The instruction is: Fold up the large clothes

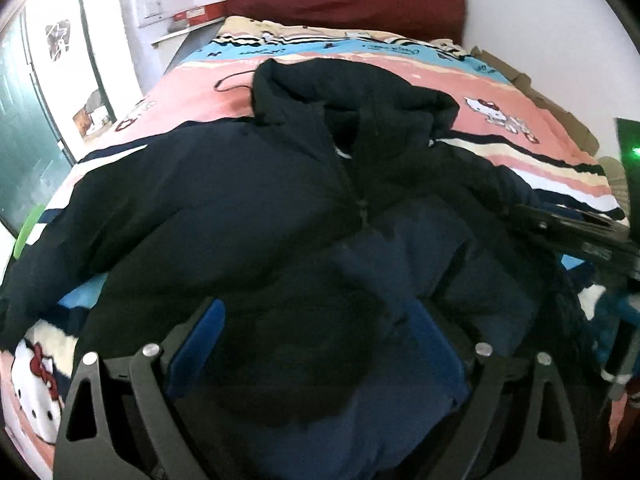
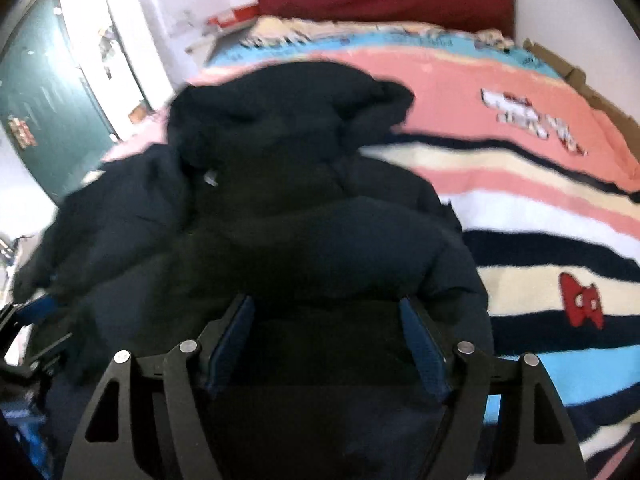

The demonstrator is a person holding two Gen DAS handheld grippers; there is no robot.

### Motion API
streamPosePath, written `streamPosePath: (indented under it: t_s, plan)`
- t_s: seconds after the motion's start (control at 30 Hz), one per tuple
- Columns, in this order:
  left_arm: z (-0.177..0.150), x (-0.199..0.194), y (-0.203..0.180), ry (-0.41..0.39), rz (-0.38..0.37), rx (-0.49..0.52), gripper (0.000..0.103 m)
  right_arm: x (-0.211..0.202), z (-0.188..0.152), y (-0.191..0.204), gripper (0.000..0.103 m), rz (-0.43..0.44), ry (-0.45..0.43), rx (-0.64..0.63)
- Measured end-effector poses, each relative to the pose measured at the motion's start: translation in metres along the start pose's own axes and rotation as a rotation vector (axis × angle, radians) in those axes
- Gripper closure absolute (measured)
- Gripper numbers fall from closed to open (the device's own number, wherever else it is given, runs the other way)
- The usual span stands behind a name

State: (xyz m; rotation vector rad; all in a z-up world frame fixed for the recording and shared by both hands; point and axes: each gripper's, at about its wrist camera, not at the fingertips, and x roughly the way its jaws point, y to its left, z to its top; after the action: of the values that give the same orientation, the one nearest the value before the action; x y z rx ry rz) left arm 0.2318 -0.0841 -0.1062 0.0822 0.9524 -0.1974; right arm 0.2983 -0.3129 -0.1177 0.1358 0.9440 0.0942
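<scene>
Navy jacket (image 1: 224,200) lies lengthwise, hood (image 1: 344,92) toward headboard (image 1: 344,0).

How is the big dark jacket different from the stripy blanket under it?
The jacket is one plain dark navy colour; the blanket has pink, blue, cream and black stripes with cartoon cats. The jacket is puffy and rumpled; the blanket lies flat. The jacket covers only part of the bed; the blanket spreads across it. Both are soft cloth.

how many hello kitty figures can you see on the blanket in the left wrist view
2. One Hello Kitty figure is on the pink stripe at upper right, beyond the jacket; another is at the lower left edge. The jacket may hide more.
</scene>
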Motion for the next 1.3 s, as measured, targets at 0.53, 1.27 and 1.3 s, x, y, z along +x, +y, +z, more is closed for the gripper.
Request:
streamPosePath:
  t_s: [0.53,1.27,1.3]
  plan:
    - [-0.034,0.041,0.002,0.031,0.049,0.039,0.008,0.043,-0.051,0.039,0.023,0.030,0.123,-0.083]
    - [-0.052,-0.106,0.141,-0.099,-0.020,-0.161,0.008,-0.130,-0.085,0.035,0.018,-0.043,-0.046,0.081]
    - [-0.055,-0.110,0.150,-0.098,-0.018,-0.174,0.008,-0.141,-0.090,0.033,0.018,-0.044,-0.059,0.086]
